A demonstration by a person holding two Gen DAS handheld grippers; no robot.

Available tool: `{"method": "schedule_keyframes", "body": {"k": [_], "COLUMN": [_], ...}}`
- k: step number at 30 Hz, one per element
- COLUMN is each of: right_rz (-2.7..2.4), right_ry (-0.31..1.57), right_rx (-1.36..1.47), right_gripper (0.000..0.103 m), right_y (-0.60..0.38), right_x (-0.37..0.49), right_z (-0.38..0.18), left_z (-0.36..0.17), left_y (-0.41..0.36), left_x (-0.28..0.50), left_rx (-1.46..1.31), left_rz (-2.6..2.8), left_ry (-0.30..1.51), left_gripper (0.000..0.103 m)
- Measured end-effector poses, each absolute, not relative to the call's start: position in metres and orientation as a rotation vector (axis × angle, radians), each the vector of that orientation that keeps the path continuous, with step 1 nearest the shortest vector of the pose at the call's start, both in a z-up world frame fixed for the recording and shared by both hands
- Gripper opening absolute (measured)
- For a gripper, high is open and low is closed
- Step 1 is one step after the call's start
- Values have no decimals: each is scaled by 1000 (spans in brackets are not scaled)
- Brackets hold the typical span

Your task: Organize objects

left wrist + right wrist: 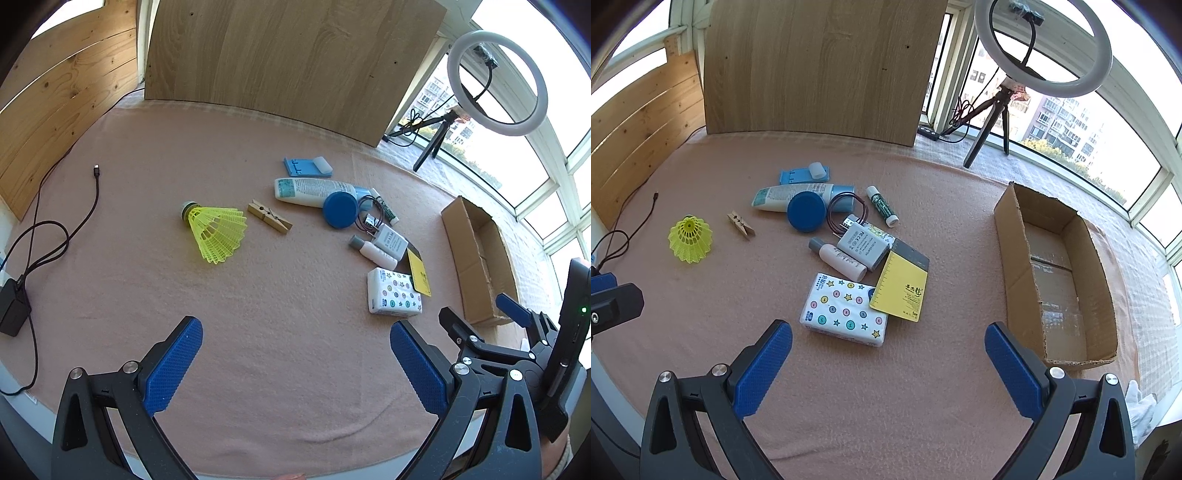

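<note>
Loose items lie on the pink cloth: a yellow shuttlecock [218, 232] [690, 239], a wooden clothespin [269, 216] [740, 224], a white tube [310, 192] [783, 197], a blue round lid [340, 209] [806, 211], a white charger [862, 245], a small white bottle [840, 258], a tissue pack [393, 291] [846, 308] and a yellow notepad [901, 286]. An open cardboard box [1056, 273] [476, 258] stands at the right. My left gripper [295, 365] hovers open over bare cloth. My right gripper [888, 365] is open just short of the tissue pack.
A blue holder [803, 173] and a lip balm stick [882, 205] lie behind the pile. A black cable [55, 229] runs along the left edge. A ring light on a tripod [1041, 48] stands by the windows. A wooden board [820, 66] leans at the back.
</note>
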State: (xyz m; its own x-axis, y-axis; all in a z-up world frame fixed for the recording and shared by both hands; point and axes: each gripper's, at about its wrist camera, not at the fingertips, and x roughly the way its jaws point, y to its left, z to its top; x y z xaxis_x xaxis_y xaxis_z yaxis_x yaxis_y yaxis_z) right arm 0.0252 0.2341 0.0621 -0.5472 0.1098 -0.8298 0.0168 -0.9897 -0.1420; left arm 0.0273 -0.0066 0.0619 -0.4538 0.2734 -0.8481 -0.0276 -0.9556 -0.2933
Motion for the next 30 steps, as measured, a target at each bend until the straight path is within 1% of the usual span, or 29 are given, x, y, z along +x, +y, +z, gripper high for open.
{"method": "schedule_keyframes", "body": {"k": [30], "right_rz": [2732], "right_ry": [-218], "right_rx": [-1466], "right_gripper": [103], "right_y": [224], "right_x": [26], "right_z": [67], "left_z": [62], "left_y": [-13], "left_x": [33], "left_rx": [-1529], "left_rz": [2546], "left_ry": [-334], "left_gripper": [103]}}
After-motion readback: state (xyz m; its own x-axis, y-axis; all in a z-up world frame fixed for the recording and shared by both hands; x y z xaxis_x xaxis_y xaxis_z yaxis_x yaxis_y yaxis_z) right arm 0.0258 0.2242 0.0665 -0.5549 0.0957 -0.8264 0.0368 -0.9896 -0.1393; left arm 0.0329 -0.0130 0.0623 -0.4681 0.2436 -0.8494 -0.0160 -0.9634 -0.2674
